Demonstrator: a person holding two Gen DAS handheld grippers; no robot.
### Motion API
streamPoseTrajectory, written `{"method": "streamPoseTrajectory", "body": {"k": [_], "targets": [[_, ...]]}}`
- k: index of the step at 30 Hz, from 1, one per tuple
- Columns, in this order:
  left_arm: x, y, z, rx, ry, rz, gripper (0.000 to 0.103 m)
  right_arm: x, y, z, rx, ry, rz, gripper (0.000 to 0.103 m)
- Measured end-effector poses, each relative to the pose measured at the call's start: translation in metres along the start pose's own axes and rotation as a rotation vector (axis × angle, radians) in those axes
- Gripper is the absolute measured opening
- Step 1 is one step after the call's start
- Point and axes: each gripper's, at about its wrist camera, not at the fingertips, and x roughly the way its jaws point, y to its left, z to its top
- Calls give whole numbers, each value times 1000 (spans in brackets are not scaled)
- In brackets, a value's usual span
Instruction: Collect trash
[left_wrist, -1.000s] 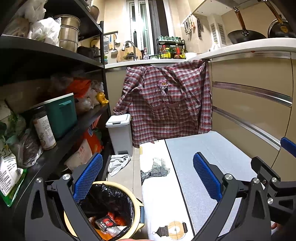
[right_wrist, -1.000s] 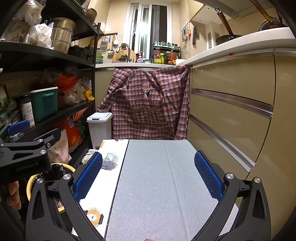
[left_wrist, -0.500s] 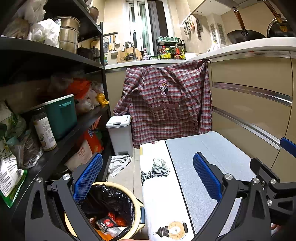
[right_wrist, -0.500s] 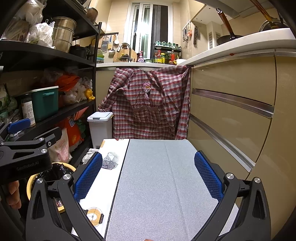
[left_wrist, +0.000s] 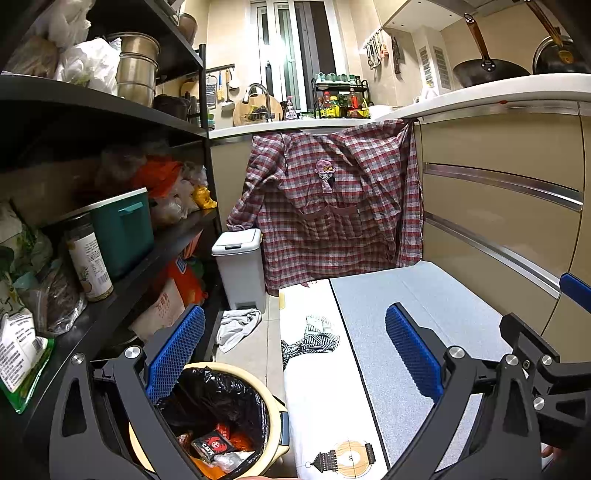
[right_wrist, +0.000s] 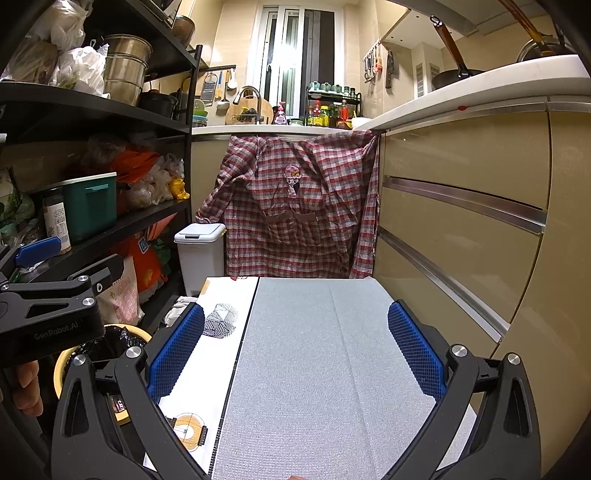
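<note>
Far left is the black shelf rack (left_wrist: 110, 295), stuffed with bags, a teal bin (left_wrist: 123, 232) and a labelled jar (left_wrist: 88, 262). Down at its foot sits the round cream trash can (left_wrist: 275, 413) with a black liner — there are already wrappers in it, including a dark packet with a red logo (left_wrist: 212, 445) and something orange next to that. The left gripper (left_wrist: 293, 354) hangs over the can's right side with its blue pads spread wide, nothing between them; its left finger is above the can, its right finger above the table.

Behind the can on the floor there's a crumpled grey rag (left_wrist: 238, 326) and a small white lidded bin (left_wrist: 242, 267), then a plaid shirt (left_wrist: 332, 206) draped off the counter edge.

Moving right: a white patterned surface (left_wrist: 317, 387) next to a grey textured mat (right_wrist: 321, 369). The right gripper (right_wrist: 295, 350) hovers over that mat — also wide open and holding nothing. Beige drawers (right_wrist: 461, 229) run along the far right.
</note>
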Motion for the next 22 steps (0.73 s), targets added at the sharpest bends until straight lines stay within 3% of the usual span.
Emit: {"method": "streamPoseTrajectory", "body": {"k": [22], "targets": [[1,5,2,-2,8,-7,95,-6,5,3,14,-8,6,98]]}}
